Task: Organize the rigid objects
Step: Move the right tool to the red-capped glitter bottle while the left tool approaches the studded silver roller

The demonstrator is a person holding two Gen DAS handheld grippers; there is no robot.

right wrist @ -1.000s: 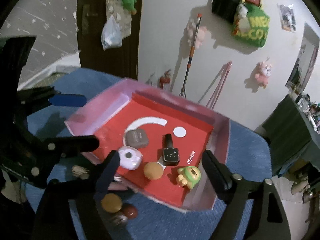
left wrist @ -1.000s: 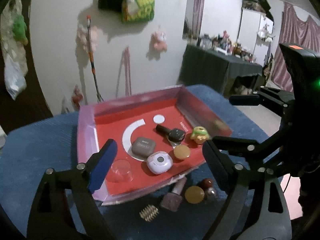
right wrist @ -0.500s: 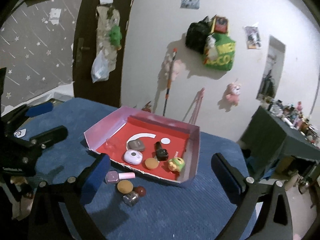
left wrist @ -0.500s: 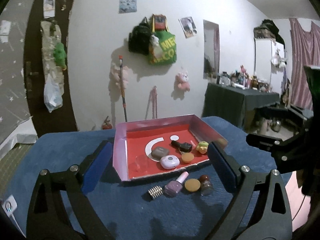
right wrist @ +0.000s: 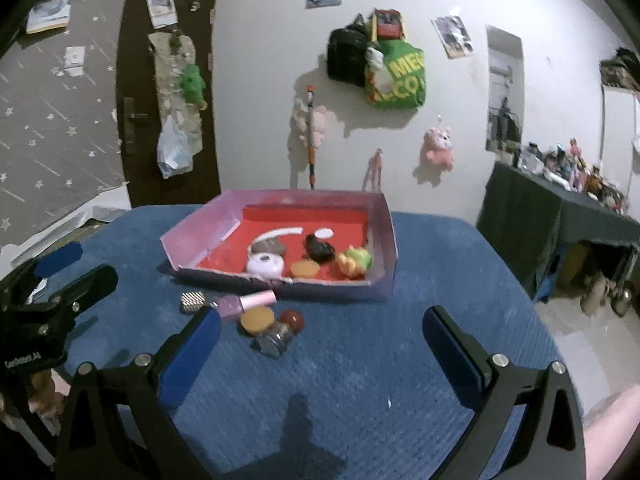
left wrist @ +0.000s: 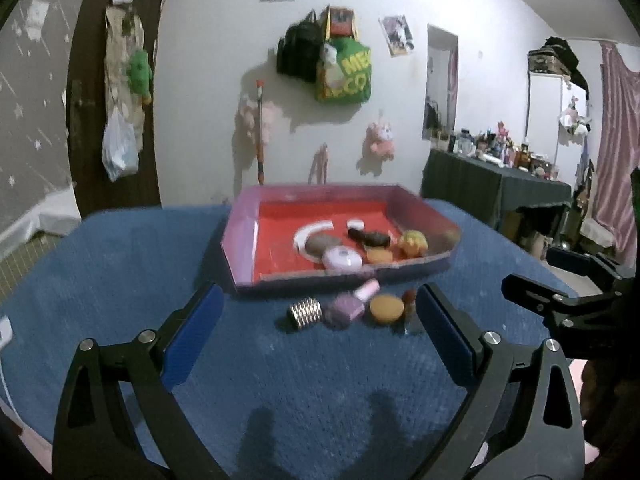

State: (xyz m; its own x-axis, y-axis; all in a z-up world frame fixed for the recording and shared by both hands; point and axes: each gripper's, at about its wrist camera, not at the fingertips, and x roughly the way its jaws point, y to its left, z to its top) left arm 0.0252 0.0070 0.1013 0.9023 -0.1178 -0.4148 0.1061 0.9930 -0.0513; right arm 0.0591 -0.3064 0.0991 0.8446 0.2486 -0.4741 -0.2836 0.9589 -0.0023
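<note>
Pink nail-polish bottle (right wrist: pixel 245 303) lies crosswise just before tray (right wrist: pixel 384 236); left gripper (left wrist: pixel 318 330) nearer; both spread, right gripper (right wrist: pixel 320 346) empty too.

Dim indoor light, heavy fisheye warp, dark vignetted corners.
Soft motion blur smears the tray (left wrist: pixel 240 240) and small items; gripper shadows fall toward the camera on the blue surface (right wrist: pixel 360 380); the walls bow outward at the edges.

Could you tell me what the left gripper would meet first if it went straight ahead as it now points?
Probably the purple nail polish bottle on the blue cloth, just before the tray; depth is unclear.
</note>
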